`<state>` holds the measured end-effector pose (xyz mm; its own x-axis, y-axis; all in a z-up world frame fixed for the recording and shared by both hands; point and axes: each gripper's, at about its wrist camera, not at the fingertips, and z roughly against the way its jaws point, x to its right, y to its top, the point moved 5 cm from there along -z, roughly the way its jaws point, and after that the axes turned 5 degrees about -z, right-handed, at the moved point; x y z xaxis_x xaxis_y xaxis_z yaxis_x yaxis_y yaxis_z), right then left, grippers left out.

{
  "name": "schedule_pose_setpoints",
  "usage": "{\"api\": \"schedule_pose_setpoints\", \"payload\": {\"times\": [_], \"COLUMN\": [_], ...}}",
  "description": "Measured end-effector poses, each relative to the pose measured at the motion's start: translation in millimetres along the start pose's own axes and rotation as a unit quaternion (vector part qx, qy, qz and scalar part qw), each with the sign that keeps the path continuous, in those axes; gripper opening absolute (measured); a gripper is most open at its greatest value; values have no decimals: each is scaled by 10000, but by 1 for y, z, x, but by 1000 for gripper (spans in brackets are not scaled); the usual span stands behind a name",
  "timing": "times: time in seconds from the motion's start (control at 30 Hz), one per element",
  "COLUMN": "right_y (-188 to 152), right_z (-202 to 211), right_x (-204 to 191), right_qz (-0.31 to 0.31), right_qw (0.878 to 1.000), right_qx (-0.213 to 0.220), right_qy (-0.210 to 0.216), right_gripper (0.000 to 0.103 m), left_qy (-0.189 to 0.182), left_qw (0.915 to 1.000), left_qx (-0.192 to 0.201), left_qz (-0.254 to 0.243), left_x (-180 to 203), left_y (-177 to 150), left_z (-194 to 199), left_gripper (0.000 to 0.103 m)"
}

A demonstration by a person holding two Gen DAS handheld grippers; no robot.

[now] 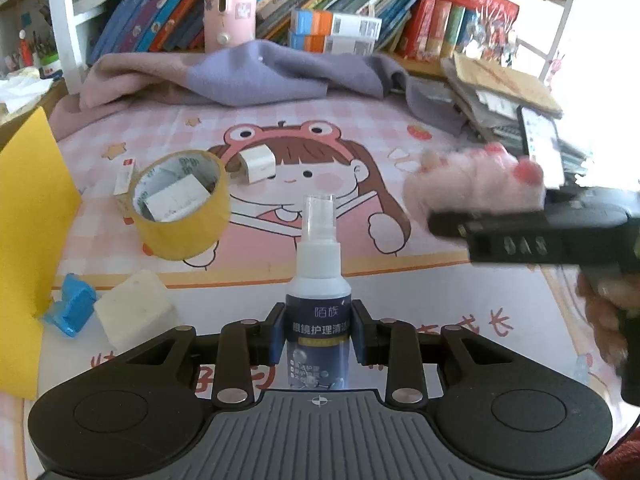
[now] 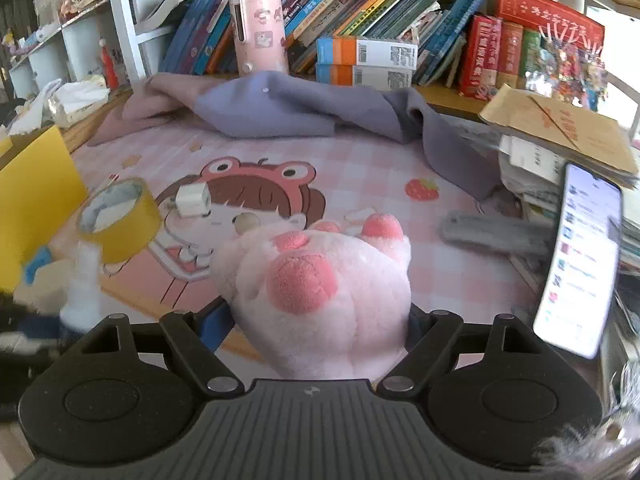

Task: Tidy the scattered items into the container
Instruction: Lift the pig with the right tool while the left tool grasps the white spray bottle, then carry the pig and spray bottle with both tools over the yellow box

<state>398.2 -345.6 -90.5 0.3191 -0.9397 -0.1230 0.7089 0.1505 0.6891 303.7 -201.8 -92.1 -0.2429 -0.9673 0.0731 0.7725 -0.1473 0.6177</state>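
My left gripper (image 1: 319,332) is shut on a small spray bottle (image 1: 319,280) with a dark blue label, held upright above the pink cartoon mat (image 1: 400,288). My right gripper (image 2: 320,320) is shut on a pink plush paw (image 2: 320,280); it also shows in the left wrist view (image 1: 476,184), off to the right. On the mat lie a yellow tape roll (image 1: 180,208) with a small box inside, a white charger cube (image 1: 259,164), a white eraser block (image 1: 134,312) and a blue clip (image 1: 72,308). A yellow container wall (image 1: 28,240) stands at the left.
A purple and pink cloth (image 1: 256,76) lies bunched at the back below a shelf of books (image 1: 360,4). A stack of papers and envelopes (image 2: 560,132) and a lit phone (image 2: 580,260) stand at the right. A grey remote (image 2: 496,232) lies near them.
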Motion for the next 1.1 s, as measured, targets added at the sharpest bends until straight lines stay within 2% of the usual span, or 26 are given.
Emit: {"api": "schedule_pose_setpoints", "payload": {"times": [0.33, 0.53, 0.77, 1.1], "right_y": [-36, -43, -51, -84], "right_z": [53, 90, 118, 140], "right_x": [-25, -55, -104, -204], "right_qz": [-264, -425, -684, -390], "right_qw": [9989, 9981, 9970, 9991], "right_qx": [-217, -49, 197, 117], "right_qy": [-324, -444, -305, -137], "right_gripper": [80, 80, 81, 81], "left_qy": [-608, -945, -962, -786], "left_qw": [9972, 9925, 9891, 9880], "left_qx": [445, 744, 1087, 1333], "left_qz": [-37, -207, -237, -9], "left_x": [-12, -29, -58, -119], "left_y": [-12, -23, -53, -115], "left_z": [50, 93, 144, 203], "left_gripper": [31, 31, 31, 31]}}
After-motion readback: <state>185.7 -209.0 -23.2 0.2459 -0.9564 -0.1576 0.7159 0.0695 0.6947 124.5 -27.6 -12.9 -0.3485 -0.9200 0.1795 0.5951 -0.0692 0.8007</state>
